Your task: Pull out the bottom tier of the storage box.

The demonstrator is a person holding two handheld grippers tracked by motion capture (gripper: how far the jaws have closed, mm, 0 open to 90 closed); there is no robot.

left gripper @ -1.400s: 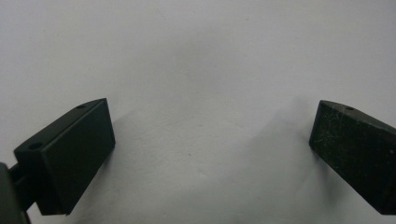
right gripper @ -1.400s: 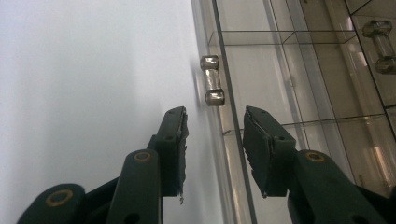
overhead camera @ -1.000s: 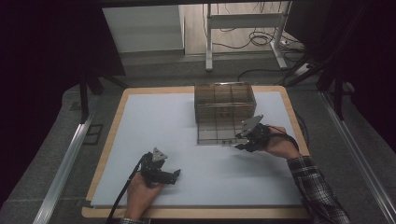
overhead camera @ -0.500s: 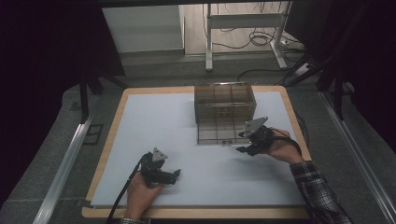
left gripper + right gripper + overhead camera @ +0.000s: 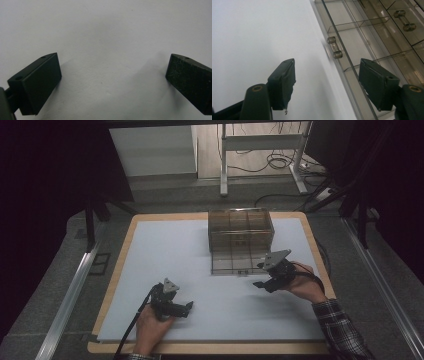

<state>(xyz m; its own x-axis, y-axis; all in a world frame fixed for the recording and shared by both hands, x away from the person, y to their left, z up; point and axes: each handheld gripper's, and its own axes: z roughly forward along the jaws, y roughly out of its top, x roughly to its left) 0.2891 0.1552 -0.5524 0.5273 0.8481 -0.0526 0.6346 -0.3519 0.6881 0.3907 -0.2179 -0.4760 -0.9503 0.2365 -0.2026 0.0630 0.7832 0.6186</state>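
A clear brown drawer cabinet (image 5: 241, 227) stands at the back middle of the white table (image 5: 150, 250). Its bottom drawer (image 5: 232, 262) is pulled out toward me, divided into empty compartments. My right gripper (image 5: 261, 281) hovers open just off the drawer's front right corner. In the right gripper view its jaws (image 5: 327, 62) are spread on either side of the drawer's front edge, just short of the small handle (image 5: 334, 47), gripping nothing. My left gripper (image 5: 188, 308) rests low at the near left, open. In the left gripper view its jaws (image 5: 112, 60) are wide apart over bare white surface.
The white sheet lies on a wooden board (image 5: 120, 270) with a raised edge. A second drawer handle (image 5: 403, 17) shows higher on the cabinet. Metal rails (image 5: 70, 295) run along both sides of the table, and a desk frame with cables (image 5: 260, 155) stands behind it.
My right gripper has drawn back from the drawer front, a little toward me and to the right. The left gripper has stayed put.
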